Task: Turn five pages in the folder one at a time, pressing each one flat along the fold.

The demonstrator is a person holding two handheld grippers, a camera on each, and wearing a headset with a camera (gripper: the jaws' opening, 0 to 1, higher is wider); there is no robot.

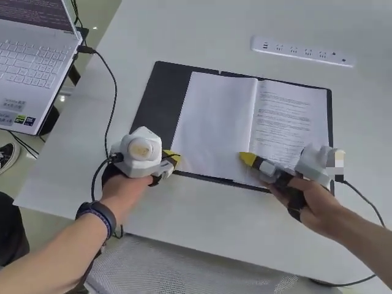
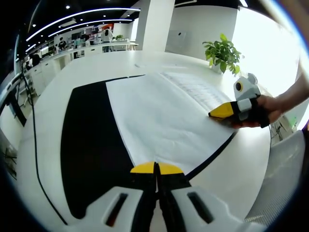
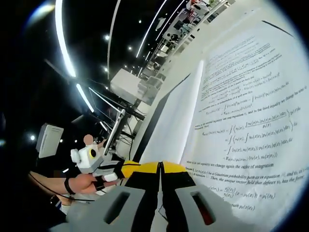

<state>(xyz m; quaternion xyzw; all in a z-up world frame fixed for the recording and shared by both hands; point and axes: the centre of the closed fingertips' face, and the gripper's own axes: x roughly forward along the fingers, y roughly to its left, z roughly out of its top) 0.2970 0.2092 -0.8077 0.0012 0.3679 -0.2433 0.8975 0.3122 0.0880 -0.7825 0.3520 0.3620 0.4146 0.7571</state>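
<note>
Plainly, a white table (image 1: 202,208) bears the open folder (image 1: 162,98). The left gripper (image 2: 155,167) and right gripper (image 3: 159,166) have jaws together, and a plant (image 2: 222,53) stands beyond the left jaws.

A white table (image 1: 202,30) bears an open silver laptop (image 1: 33,58) at its far left edge. A white power strip (image 1: 303,52) lies flat near the table's far right side. A black cable (image 1: 112,92) runs from the laptop over the table's left part toward its near edge. A grey mesh chair (image 1: 184,269) sits just below the near edge. A shoe (image 1: 7,156) rests on the floor left of the table. A leafy green plant (image 2: 223,53) stands beyond the table's end.
</note>
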